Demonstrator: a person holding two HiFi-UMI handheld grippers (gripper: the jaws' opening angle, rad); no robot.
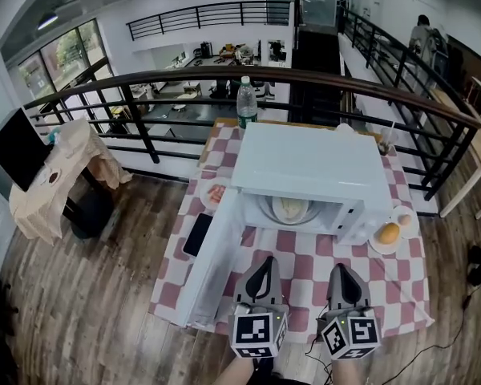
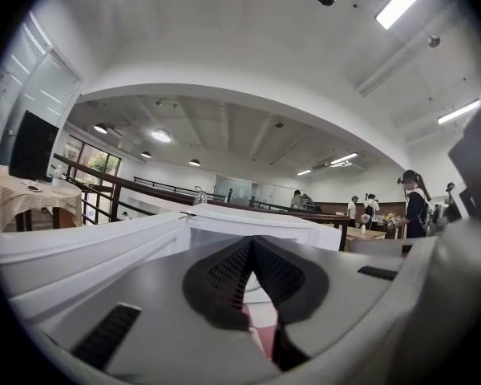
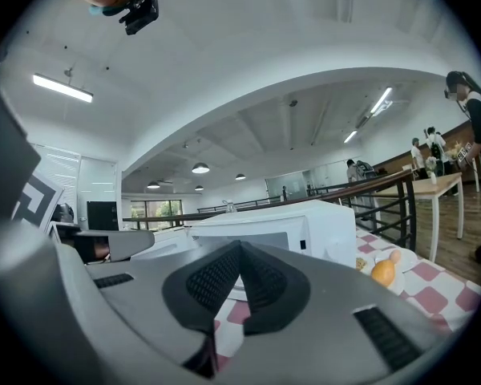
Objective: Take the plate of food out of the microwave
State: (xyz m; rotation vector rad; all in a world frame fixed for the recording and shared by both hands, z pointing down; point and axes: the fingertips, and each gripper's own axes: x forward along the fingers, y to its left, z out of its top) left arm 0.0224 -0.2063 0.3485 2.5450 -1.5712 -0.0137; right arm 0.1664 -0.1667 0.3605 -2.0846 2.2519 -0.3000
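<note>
In the head view a white microwave (image 1: pixel 305 167) stands on a table under a pink-and-white checked cloth (image 1: pixel 305 251), with its door (image 1: pixel 216 267) swung wide open on the left side. The plate of food (image 1: pixel 291 209) sits inside the cavity on the turntable. The left gripper (image 1: pixel 264 261) and the right gripper (image 1: pixel 338 268) are side by side over the cloth in front of the opening, both pointing at it and both short of it. A clear bottle (image 1: pixel 246 101) stands behind the microwave, a dark phone (image 1: pixel 197 234) lies left of the door, and a round orange thing (image 1: pixel 390 233) rests on a small plate just right of the microwave. In the left gripper view the left gripper (image 2: pixel 251 245) has its jaws clenched together with nothing between them, the microwave (image 2: pixel 256 219) straight ahead and its door (image 2: pixel 80 247) to the left. In the right gripper view the right gripper (image 3: pixel 240 245) is likewise clenched on nothing, facing the microwave (image 3: pixel 280 227), with the round orange thing (image 3: pixel 382 273) off to the right on the cloth (image 3: pixel 441 275).
</note>
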